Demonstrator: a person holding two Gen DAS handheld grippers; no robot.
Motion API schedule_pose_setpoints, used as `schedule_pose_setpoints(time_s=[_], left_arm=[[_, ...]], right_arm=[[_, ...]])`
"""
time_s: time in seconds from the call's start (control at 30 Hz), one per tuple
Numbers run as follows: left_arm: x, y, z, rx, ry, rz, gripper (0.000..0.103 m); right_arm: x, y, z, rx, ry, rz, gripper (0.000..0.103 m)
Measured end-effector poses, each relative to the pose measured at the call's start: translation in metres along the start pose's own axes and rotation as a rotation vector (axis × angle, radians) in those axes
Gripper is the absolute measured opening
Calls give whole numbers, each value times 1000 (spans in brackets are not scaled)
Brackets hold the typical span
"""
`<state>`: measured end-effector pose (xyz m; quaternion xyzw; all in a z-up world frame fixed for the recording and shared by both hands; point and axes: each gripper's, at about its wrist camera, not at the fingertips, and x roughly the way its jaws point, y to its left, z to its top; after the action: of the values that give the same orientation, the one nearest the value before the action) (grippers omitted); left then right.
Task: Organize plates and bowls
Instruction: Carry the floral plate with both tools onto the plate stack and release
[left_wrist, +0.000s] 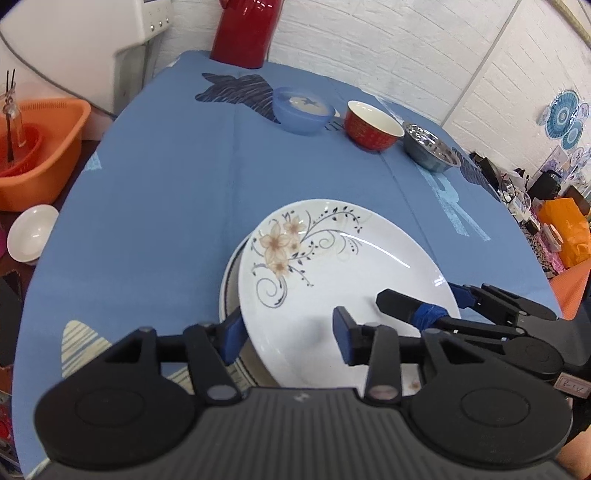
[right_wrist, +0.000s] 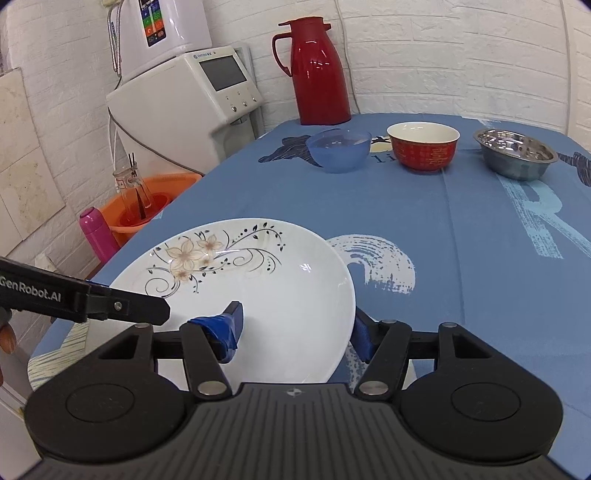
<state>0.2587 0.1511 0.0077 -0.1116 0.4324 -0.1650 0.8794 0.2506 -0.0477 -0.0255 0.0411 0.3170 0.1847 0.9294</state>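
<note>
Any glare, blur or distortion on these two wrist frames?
Left wrist: heavy fisheye bend, table edge curves; thin glare streak on the floral plate; corners soft. Right wrist: sharper, glare on the red jug and steel bowl, wall lines bowed.

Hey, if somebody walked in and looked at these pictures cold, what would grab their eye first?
Probably the white floral plate near the table's front edge, resting on another plate, with both grippers' fingers straddling its rim: left gripper, right gripper. Next, the tall red thermos jug at the far edge by the white brick wall, and the row before it: blue bowl, red bowl, steel bowl.
</note>
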Motion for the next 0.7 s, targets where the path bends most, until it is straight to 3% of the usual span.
schedule_pose_setpoints(time_s=[0.07,0.23,0.4,0.53,0.7], left_arm=[[-1,2,1,-14,17,-32,52],[-7,9,4,-45,63,-105,60],[-10,14,7,-76,99,-154,62],[-15,8,8,-38,119,-144,67],[-12,8,7,-8,156,-65,68]], right_arm=[[0,-1,0,-8,-3,7,47],[3,-4,-2,-6,1,7,47],[2,-8,-5,12,-7,11,46],[3,-9,-5,9,-4,1,46],[6,-12,-8,22,8,4,46]])
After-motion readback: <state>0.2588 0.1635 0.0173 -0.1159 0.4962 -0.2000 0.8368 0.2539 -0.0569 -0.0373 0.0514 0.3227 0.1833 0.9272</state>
